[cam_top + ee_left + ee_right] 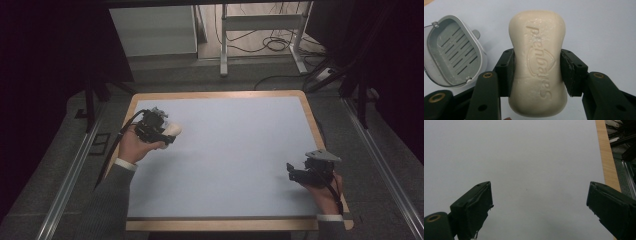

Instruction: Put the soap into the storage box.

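Note:
A cream bar of soap (pixel 537 65) with raised lettering is clamped across its waist by the two black jaws of my left gripper (pixel 537 71). In the high view that gripper (pixel 167 132) is at the mat's left side, with the soap (pixel 174 130) sticking out of its tip. Beside it in the left gripper view lies an open grey soap dish (pixel 454 51) with a slotted floor, nothing in it. My right gripper (pixel 540 205) stands open over bare mat. In the high view it (pixel 291 171) is near the front right corner.
A pale blue mat (pixel 235 150) covers the table, framed by a wooden rim (pixel 310 115) (pixel 607 157). Beyond the table's far edge are a metal stand and loose cables (pixel 270 42) on the floor. Rails run along both sides.

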{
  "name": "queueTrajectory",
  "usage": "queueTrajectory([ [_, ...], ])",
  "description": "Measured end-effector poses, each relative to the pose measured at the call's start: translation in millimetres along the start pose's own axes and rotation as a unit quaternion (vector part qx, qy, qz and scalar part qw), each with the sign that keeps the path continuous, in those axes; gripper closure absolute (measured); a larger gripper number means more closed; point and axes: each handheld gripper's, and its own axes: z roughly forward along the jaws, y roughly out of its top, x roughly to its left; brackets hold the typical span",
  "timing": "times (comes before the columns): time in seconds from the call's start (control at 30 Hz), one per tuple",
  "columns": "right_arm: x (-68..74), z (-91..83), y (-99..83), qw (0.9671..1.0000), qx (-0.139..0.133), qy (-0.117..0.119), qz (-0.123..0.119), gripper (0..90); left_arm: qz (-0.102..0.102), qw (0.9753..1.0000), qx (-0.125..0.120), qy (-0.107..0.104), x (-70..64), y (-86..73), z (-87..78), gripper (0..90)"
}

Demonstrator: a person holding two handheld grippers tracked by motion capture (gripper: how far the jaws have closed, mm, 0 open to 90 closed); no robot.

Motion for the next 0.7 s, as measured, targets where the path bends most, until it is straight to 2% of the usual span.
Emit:
queueTrajectory([
  [0.7,-1.1,0.2,-0.3,1.0,0.001,0.0,0.001,6.3,-0.017,0.9998,0.005,0.014,19.3,9.6,-2.8,49.5],
])
